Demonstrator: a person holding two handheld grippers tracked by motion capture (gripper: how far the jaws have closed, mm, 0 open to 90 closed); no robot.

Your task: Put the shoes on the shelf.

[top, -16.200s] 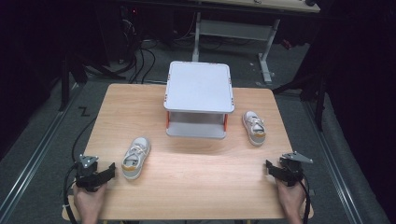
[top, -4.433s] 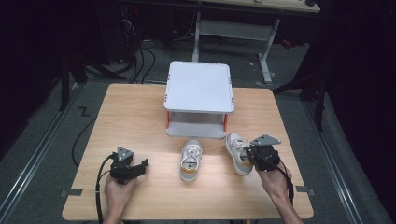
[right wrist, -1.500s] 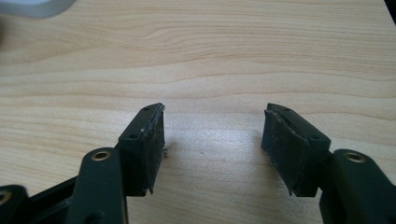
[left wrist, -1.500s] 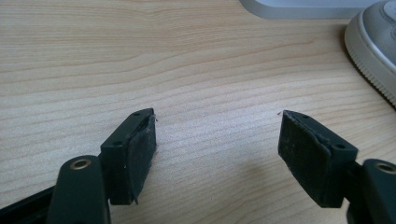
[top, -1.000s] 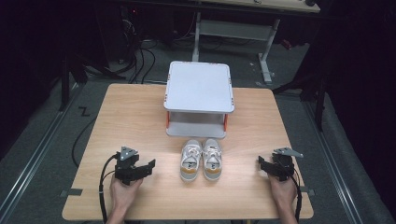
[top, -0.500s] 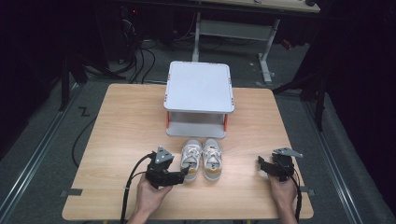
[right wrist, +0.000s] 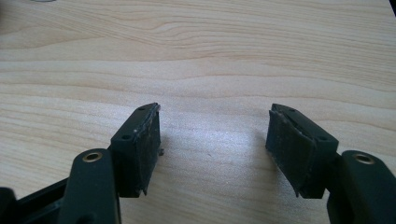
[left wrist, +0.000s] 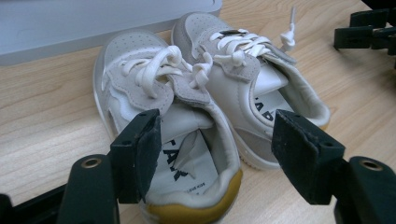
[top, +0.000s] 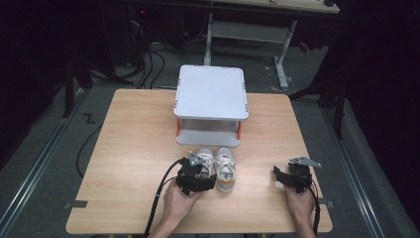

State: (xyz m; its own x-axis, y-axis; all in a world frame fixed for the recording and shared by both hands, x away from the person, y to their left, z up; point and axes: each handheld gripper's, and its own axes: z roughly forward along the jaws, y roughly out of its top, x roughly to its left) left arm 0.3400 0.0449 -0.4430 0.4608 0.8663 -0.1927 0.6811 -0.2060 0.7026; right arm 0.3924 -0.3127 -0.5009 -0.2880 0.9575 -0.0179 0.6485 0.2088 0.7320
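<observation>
Left gripper (top: 197, 174) has come across from the table's left side to the heels of the paired shoes (left wrist: 196, 107); its jaws have just been closing, straddling both collars, pads not yet pressing. Likely a two-shoe pickup. Right gripper (top: 292, 177) rests open, holding nothing. Beyond, the white shelf (top: 211, 94): its lower level looks empty.

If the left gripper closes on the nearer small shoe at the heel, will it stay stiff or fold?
The shoe looks padded and soft around the collar, so it would probably squash a little under the left gripper. Its flat rubber sole suggests it will not roll. Being small, it is likely light; loose laces may dangle.
</observation>
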